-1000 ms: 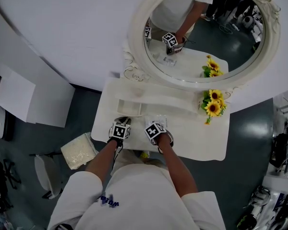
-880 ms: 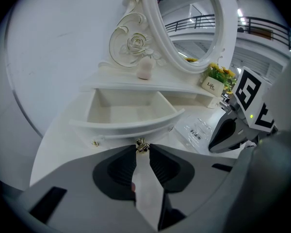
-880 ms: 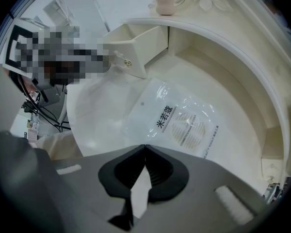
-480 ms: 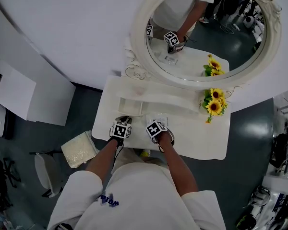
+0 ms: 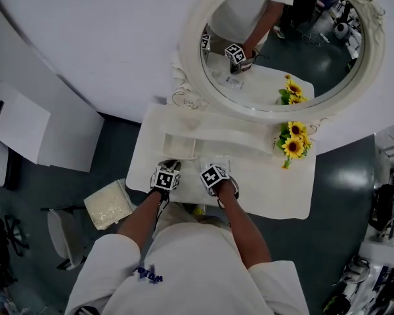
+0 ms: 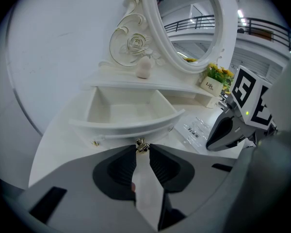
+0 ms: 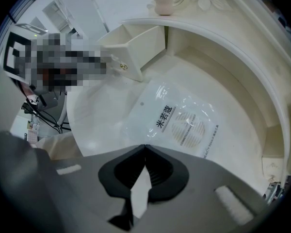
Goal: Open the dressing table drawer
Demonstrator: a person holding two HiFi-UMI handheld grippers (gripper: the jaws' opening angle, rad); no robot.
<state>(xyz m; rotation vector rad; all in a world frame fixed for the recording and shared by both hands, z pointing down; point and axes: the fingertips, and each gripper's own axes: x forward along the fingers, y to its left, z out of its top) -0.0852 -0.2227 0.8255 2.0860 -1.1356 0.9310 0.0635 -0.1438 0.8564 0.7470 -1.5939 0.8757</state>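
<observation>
The left gripper point(image 6: 143, 150) pinches the small brass knob point(image 6: 142, 144) of the drawer point(image 6: 131, 124), which stands open on the dressing table point(image 5: 276, 190). The right gripper point(image 7: 145, 147), jaws pressed together, hangs above a clear packet point(image 7: 180, 123) printed "米若蔻". The flower box point(image 6: 213, 85) reads "Life".

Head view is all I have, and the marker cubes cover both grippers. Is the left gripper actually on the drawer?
Observer: Yes. The left gripper is closed on the small gold knob on the front of the pulled-out drawer.
Operator: Right one?
Observer: The right gripper is shut with nothing in it, pointing down at the tabletop.
Operator: Anything under it?
Observer: A clear printed sachet lies flat just ahead of its tips.
</observation>
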